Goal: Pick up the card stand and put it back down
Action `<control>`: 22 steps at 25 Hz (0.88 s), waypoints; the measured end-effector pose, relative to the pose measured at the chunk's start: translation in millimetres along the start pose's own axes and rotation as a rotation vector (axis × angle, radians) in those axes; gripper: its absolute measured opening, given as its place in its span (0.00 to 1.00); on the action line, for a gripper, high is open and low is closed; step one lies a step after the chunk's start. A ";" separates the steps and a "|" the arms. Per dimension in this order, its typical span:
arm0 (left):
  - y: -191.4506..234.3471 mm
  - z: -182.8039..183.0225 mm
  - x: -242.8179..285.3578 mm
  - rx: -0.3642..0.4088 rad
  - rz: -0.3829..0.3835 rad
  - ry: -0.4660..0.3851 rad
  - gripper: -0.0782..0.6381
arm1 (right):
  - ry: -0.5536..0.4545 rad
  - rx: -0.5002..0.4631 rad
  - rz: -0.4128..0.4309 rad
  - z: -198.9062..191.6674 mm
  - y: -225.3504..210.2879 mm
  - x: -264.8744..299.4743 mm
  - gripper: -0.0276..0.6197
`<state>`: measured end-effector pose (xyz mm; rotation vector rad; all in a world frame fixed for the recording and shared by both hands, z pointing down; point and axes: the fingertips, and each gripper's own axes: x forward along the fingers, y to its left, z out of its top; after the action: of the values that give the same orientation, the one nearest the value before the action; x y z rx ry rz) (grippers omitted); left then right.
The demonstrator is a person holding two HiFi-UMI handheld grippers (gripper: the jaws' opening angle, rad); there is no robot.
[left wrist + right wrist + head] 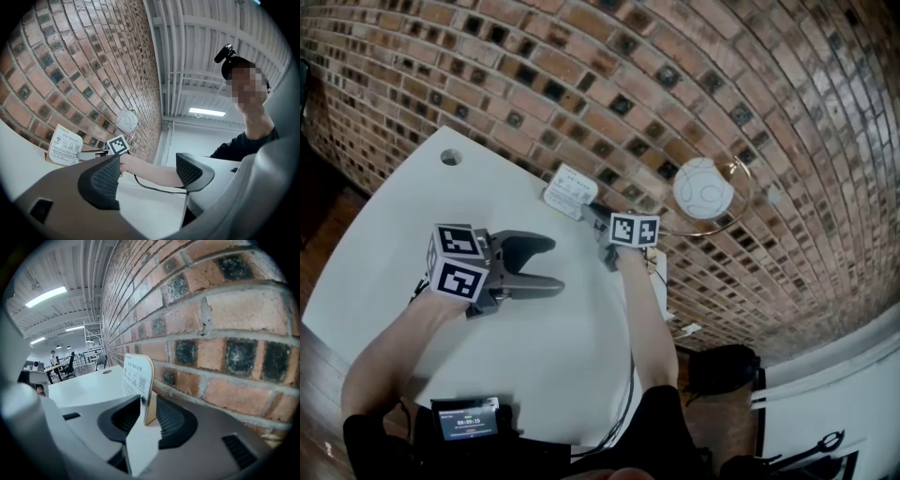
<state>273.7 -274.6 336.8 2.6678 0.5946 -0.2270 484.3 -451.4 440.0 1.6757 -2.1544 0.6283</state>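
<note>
Right fingers (118,420) flank card stand (138,377); brick wall (211,310) beside

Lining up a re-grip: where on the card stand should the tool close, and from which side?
Grip the card stand low, by its wooden foot, a jaw on each flat face. It stands thin and upright, edge-on to the right tool, so come in along the brick wall, as now.

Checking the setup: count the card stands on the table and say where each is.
1. The card stand stands at the far edge of the table by the brick wall, between the open jaws of the right gripper. The forearms could hide another.
</note>
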 end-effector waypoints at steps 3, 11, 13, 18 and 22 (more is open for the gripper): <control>-1.0 0.4 0.4 0.001 -0.002 0.001 0.63 | 0.003 -0.007 0.018 -0.8 6.4 0.9 0.25; -1.9 0.4 -0.3 -0.001 -0.004 0.001 0.63 | 0.006 0.012 0.020 -2.1 9.3 3.2 0.25; -2.2 0.7 -0.7 0.000 -0.004 0.001 0.63 | 0.005 0.014 0.019 -2.0 10.5 3.5 0.25; -3.6 0.2 0.1 0.001 -0.008 0.003 0.63 | 0.008 0.017 0.017 -2.8 12.9 3.0 0.25; -3.7 -0.4 0.7 -0.001 -0.009 0.005 0.63 | 0.009 0.017 0.006 -2.9 11.2 2.5 0.25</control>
<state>272.8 -271.1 335.7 2.6662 0.6080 -0.2222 472.8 -449.6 442.2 1.6723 -2.1542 0.6567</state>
